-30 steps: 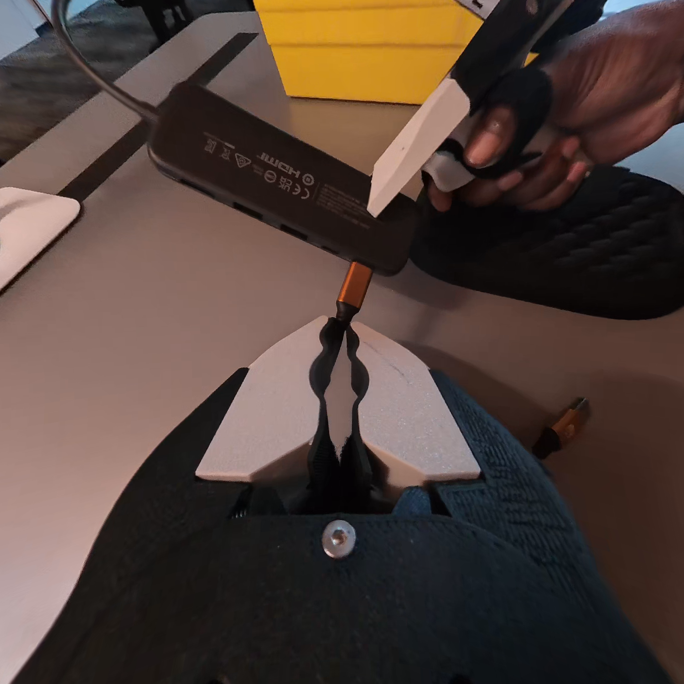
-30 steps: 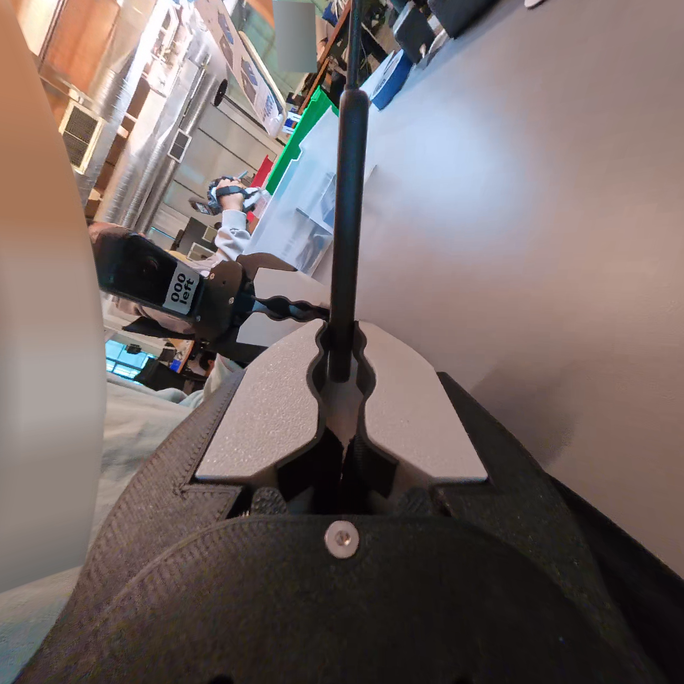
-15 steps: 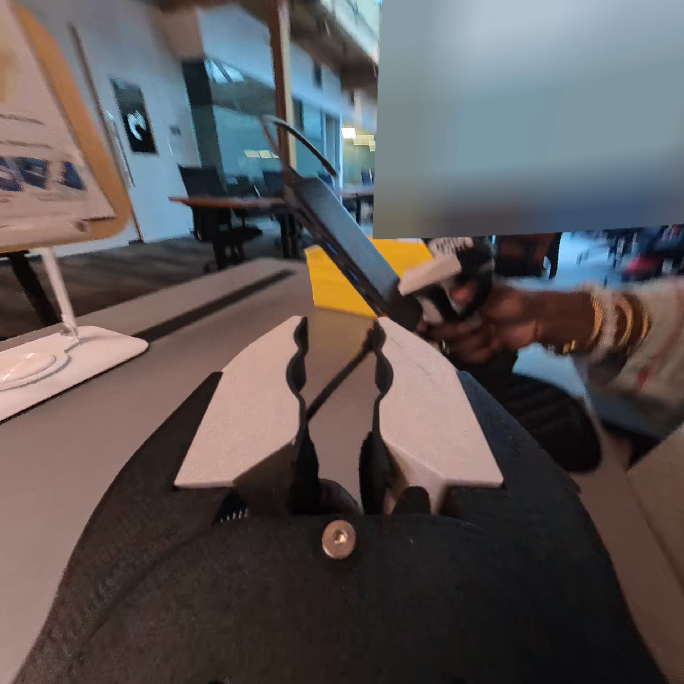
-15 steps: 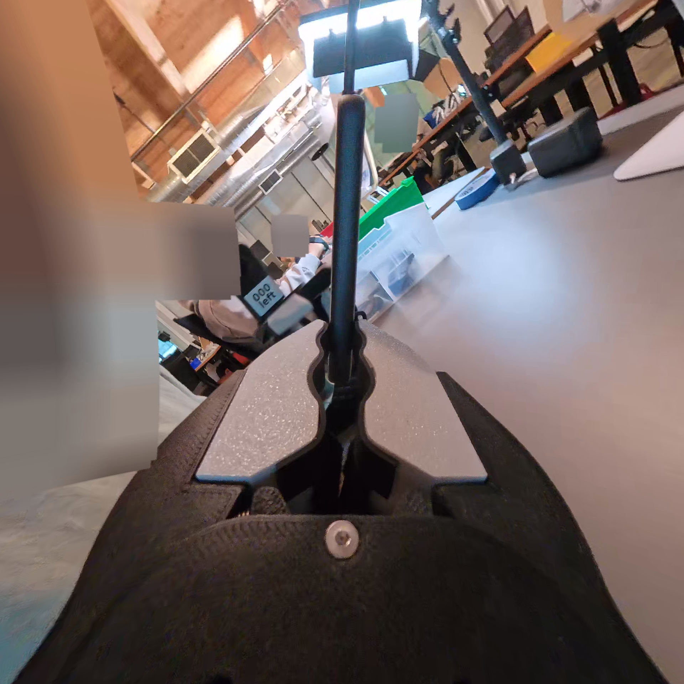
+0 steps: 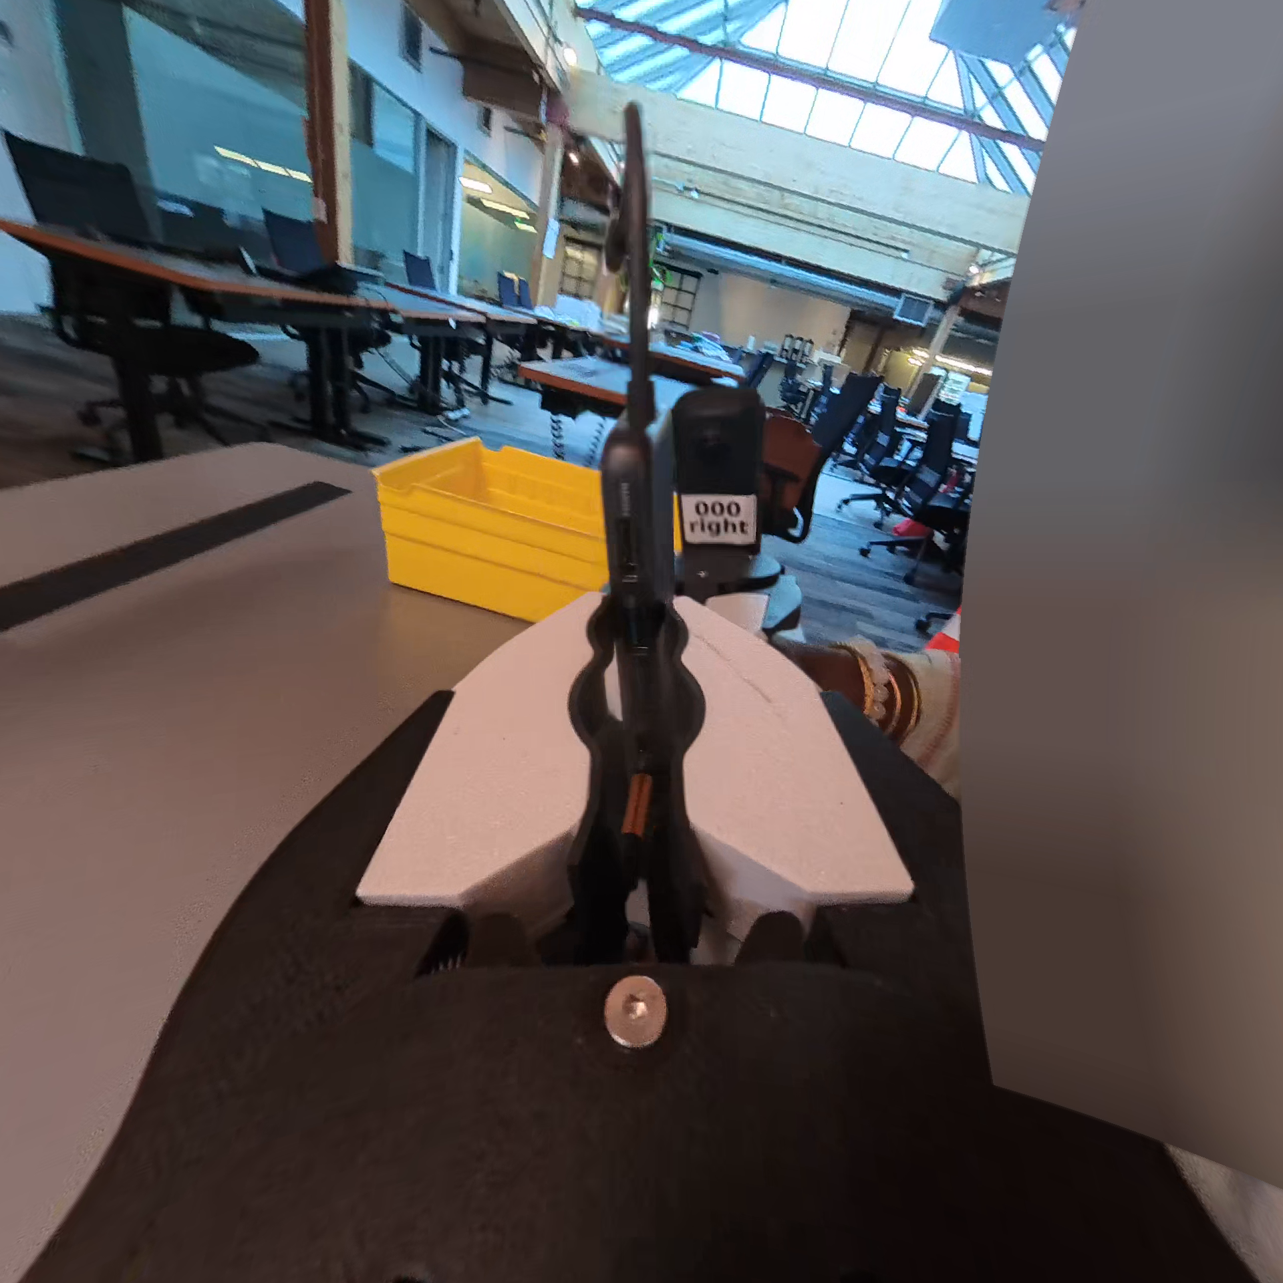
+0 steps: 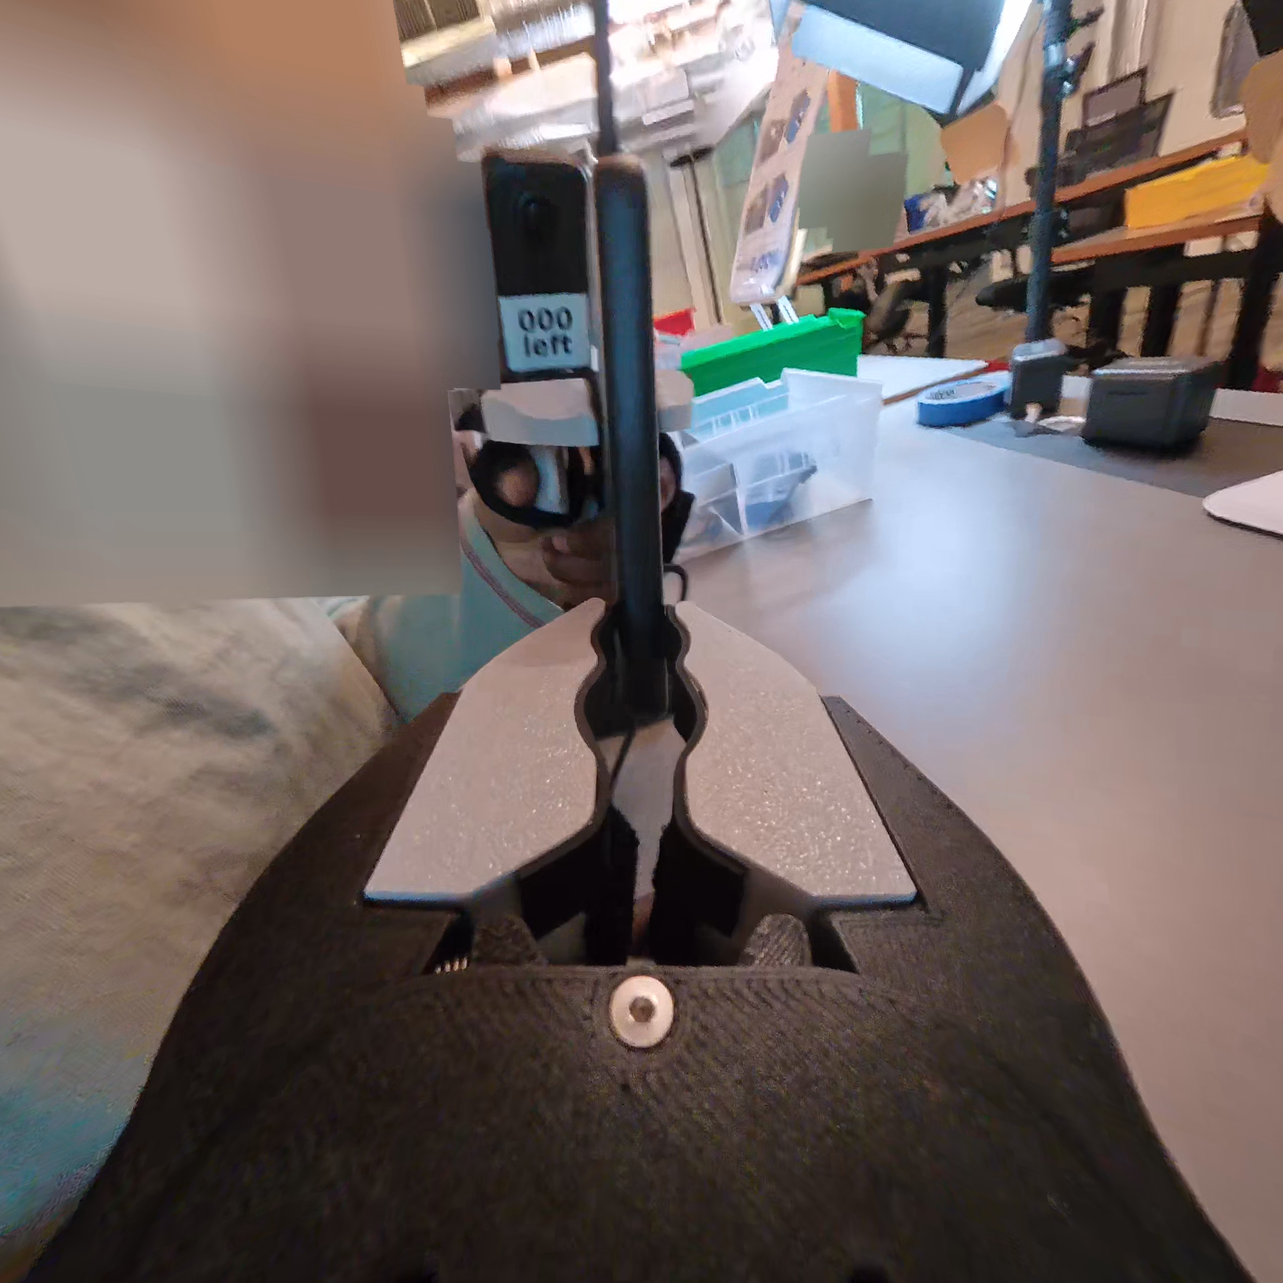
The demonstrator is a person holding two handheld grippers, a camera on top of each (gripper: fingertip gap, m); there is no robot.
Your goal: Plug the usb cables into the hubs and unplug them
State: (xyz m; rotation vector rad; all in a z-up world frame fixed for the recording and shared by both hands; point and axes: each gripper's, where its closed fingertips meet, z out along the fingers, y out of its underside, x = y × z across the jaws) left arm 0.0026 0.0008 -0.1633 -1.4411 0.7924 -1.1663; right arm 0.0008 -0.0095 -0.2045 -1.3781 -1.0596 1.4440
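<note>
1. The hub (image 6: 628,416), a slim, flat, dark bar with a matt shell and rounded ends, is held upright on edge above the grey table (image 6: 972,625), its lower end clamped between the closed fingers of the right gripper (image 6: 635,666).
2. In the left wrist view the same hub (image 5: 635,521) is seen edge-on, with small port slots along its narrow side and a thin dark lead curling from its top.
3. The fingers of the left gripper (image 5: 635,666) are closed around the hub's lower end; an orange-sleeved usb plug (image 5: 635,805) lies deep in the gap between them, and whether it is pinched cannot be told.
4. The hub is judged light and rigid, its smooth faces likely to slip; it is best taken by the flat faces, clear of the ports.
5. The plug is judged small and stiff, its cable limp; it is best gripped on the metal sleeve.
6. A yellow plastic bin (image 5: 486,534) is seen behind.
</note>
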